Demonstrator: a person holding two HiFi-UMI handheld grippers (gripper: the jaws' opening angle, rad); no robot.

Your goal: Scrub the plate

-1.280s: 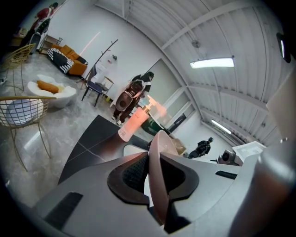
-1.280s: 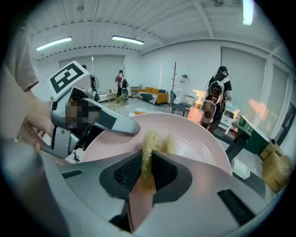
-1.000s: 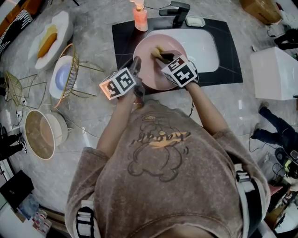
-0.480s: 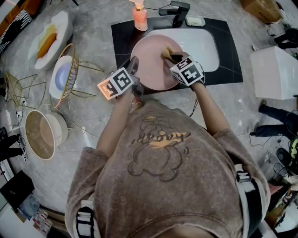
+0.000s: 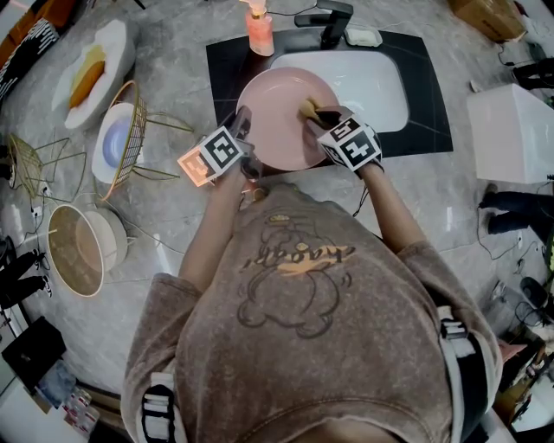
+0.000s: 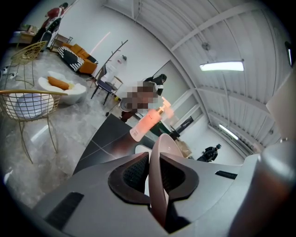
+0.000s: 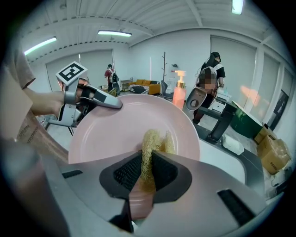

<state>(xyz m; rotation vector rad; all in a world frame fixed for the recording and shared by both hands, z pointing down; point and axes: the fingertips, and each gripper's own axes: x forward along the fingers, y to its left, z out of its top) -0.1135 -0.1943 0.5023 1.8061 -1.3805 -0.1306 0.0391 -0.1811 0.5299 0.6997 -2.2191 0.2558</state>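
Pink and smooth, the plate (image 5: 281, 117) is held over the near left edge of the sink (image 5: 381, 86). I judge this is so that water and foam run into the basin and not on the desk (image 5: 173, 225); whether its lower rim rests on anything I cannot tell. The left gripper (image 5: 243, 123) is closed narrow on the plate's left rim: in the left gripper view the rim passes edge-on between both pads, which press on it. This grip probably serves to steady the plate and turn its face toward the other hand. The right gripper (image 5: 318, 112) is clamped on a yellow fibrous scrubber (image 7: 151, 144), whose free end sticks out past the pads and lies against the right part of the plate's face. It points steeply down, which I think helps to press the scrubber on the surface. Behind the plate a soap bottle (image 5: 260, 33) stands beside the tap (image 5: 333, 22), easy to reach. Scrubbing looks under way.
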